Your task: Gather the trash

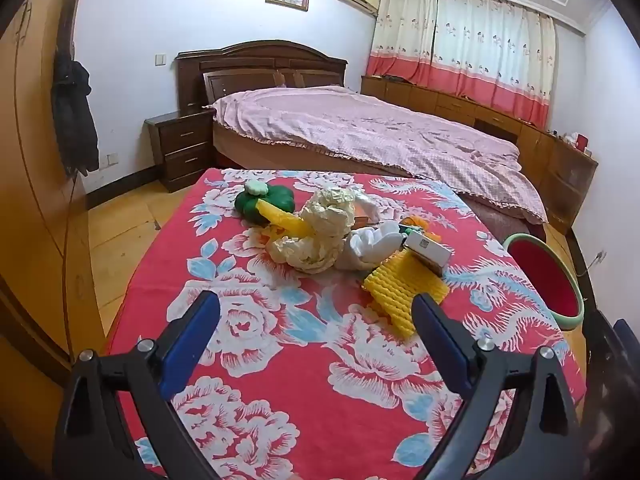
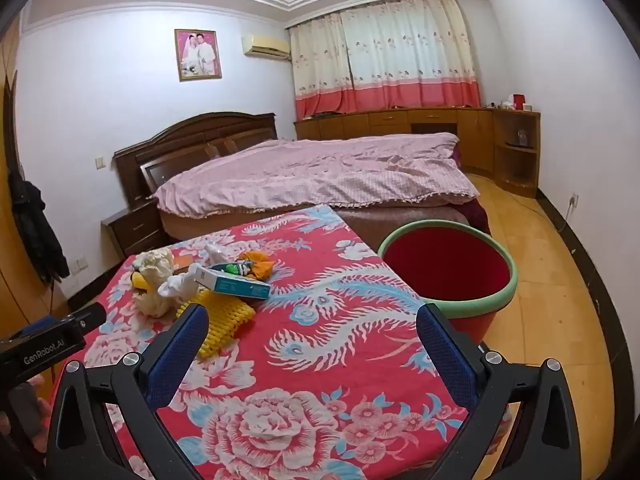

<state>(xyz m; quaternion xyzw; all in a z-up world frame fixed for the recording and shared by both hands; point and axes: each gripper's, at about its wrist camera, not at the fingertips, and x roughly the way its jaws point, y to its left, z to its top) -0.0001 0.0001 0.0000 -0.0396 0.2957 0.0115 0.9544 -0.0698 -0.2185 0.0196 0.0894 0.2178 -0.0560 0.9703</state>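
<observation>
Hovering with both tongs spread wide and empty, we judge the collecting hasn't begun: the left gripper [image 1: 316, 312] faces the yellow foam net [image 1: 400, 286] in the trash pile, the right gripper [image 2: 312, 324] sits nearer the red bin [image 2: 448, 268]. Next we'd close on one piece and carry it right, off the floral tablecloth [image 1: 280, 360], in this bedroom with its pink bed [image 1: 360, 128]

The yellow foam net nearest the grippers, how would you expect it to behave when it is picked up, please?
The yellow foam net looks like open mesh, so probably very light and squashy under the pads. It lies limp on the cloth, so it would likely droop. The small box rests on its far end and may slide off when it lifts.
</observation>
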